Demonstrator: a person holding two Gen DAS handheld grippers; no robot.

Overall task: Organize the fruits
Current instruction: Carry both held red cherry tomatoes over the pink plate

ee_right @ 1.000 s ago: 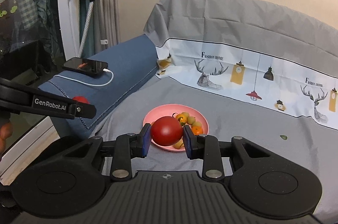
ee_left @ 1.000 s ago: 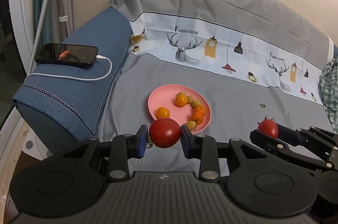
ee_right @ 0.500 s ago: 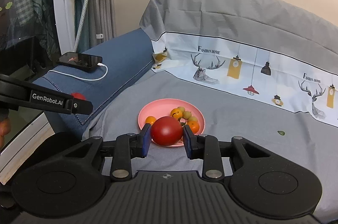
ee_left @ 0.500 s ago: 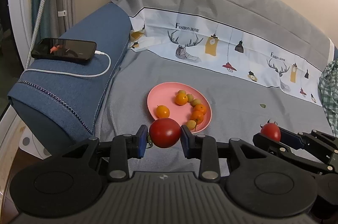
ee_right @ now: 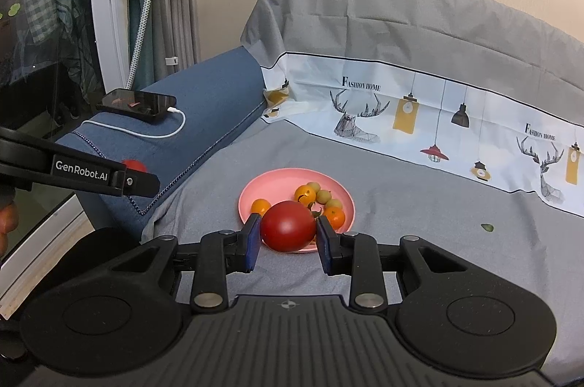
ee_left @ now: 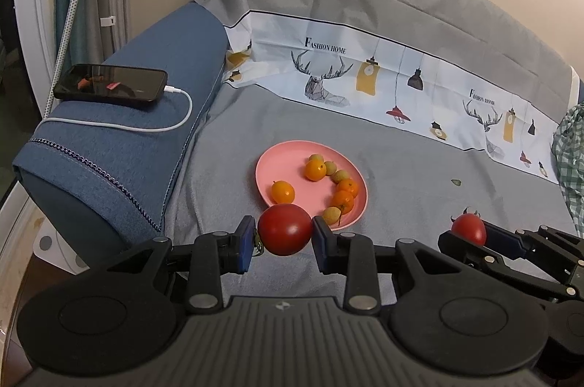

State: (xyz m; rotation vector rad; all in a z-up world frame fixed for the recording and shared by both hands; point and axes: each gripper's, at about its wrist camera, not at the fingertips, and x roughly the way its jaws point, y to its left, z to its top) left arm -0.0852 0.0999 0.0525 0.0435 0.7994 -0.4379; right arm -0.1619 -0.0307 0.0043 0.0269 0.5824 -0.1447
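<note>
My left gripper (ee_left: 284, 239) is shut on a red tomato (ee_left: 284, 229), held above the near edge of a pink plate (ee_left: 281, 157) on the grey sofa cover. The plate holds several small orange and yellow-green fruits (ee_left: 315, 169). My right gripper (ee_right: 288, 235) is shut on a second red tomato (ee_right: 288, 225), held above the near rim of the same plate (ee_right: 277, 180). The right gripper with its tomato (ee_left: 468, 229) also shows at lower right in the left wrist view. The left gripper's tomato (ee_right: 134, 165) shows at the left in the right wrist view.
A blue sofa arm (ee_left: 146, 117) at the left carries a phone (ee_left: 109, 87) on a white charging cable (ee_left: 146, 127). A patterned white sheet (ee_left: 365, 76) runs along the sofa back. A small green scrap (ee_left: 455, 182) lies right of the plate. Checked cloth (ee_left: 571, 160) sits at far right.
Both grippers have moved a little with their tomatoes still held. The right gripper has come closer over the plate. The plate's fruits have not moved.
</note>
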